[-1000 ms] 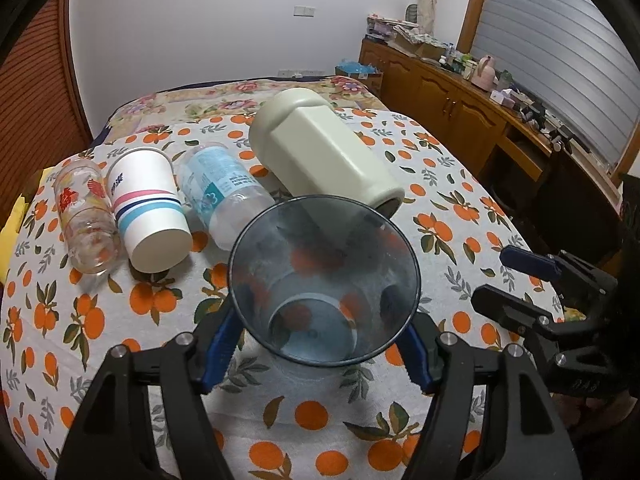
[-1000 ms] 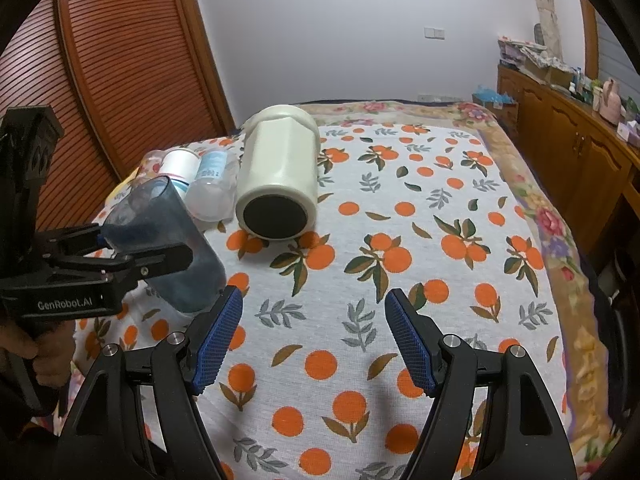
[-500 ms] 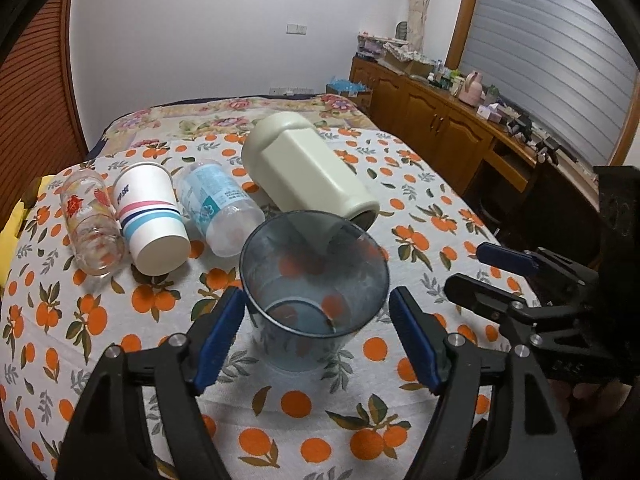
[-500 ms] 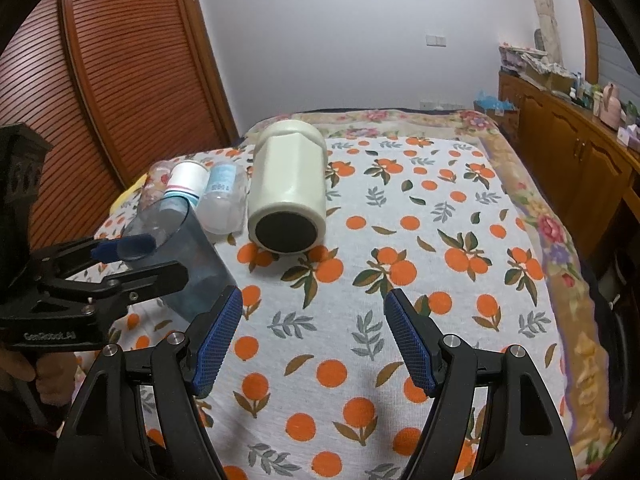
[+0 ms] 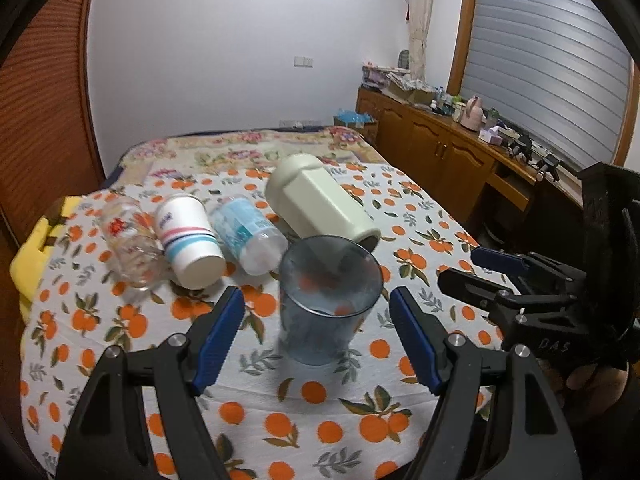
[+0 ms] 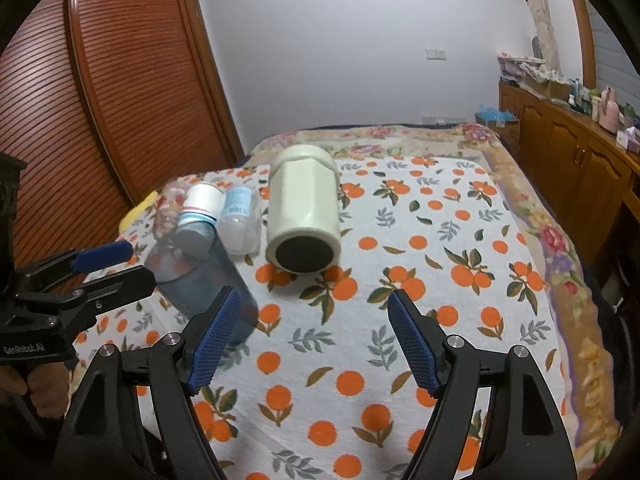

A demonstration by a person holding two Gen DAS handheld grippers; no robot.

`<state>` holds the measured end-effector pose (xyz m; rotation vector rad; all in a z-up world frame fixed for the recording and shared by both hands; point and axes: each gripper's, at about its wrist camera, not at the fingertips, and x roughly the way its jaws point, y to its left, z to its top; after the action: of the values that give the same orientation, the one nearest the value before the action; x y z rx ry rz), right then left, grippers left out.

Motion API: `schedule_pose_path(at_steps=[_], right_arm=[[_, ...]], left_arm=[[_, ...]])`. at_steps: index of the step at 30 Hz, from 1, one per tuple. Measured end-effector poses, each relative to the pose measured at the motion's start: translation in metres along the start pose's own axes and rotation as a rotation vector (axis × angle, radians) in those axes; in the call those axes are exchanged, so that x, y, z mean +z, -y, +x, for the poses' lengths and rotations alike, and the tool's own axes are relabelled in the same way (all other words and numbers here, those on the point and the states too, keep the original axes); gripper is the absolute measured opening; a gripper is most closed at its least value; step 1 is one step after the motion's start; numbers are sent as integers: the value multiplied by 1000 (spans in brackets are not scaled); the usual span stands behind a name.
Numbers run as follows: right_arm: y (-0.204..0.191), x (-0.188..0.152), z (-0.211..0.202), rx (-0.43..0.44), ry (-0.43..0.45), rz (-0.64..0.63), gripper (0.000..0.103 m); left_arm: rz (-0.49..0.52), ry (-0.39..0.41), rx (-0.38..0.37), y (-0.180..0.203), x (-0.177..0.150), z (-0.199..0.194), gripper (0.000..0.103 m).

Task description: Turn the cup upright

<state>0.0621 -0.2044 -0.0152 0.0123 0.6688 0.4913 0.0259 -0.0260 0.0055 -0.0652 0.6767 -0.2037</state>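
A translucent blue-grey cup (image 5: 328,300) stands upright on the orange-print tablecloth (image 5: 320,400), mouth up. My left gripper (image 5: 316,336) is open, its blue pads on either side of the cup and clear of it. The cup also shows in the right wrist view (image 6: 200,276), with the left gripper (image 6: 108,268) beside it. My right gripper (image 6: 312,340) is open and empty over the cloth, to the right of the cup. It shows in the left wrist view (image 5: 484,276) too.
Lying on their sides behind the cup are a cream jar (image 5: 320,208), a clear plastic bottle (image 5: 248,232), a striped paper cup (image 5: 190,240) and a printed glass (image 5: 128,240). A wooden sideboard (image 5: 440,152) runs along the right wall.
My left gripper let go of the blue cup, opened wide and drew back and up. The cup now stands on the cloth. The right gripper rose slightly.
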Motion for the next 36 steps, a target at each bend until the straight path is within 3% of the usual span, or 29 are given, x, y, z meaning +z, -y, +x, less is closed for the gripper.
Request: schedule_pose_path(at_steps=[8, 17, 26, 36], right_arm=[[-17, 0, -12, -37, 97, -20, 91], [-22, -3, -20, -82, 175, 3, 103], [-30, -10, -18, -113, 193, -8, 103], [-29, -15, -14, -118, 186, -4, 103]], left_arm=[[19, 95, 87, -8, -6, -20, 83], [1, 138, 147, -21, -13, -26, 90], [-5, 130, 199, -28, -24, -23, 92], [-11, 125, 203, -31, -30, -22, 92]])
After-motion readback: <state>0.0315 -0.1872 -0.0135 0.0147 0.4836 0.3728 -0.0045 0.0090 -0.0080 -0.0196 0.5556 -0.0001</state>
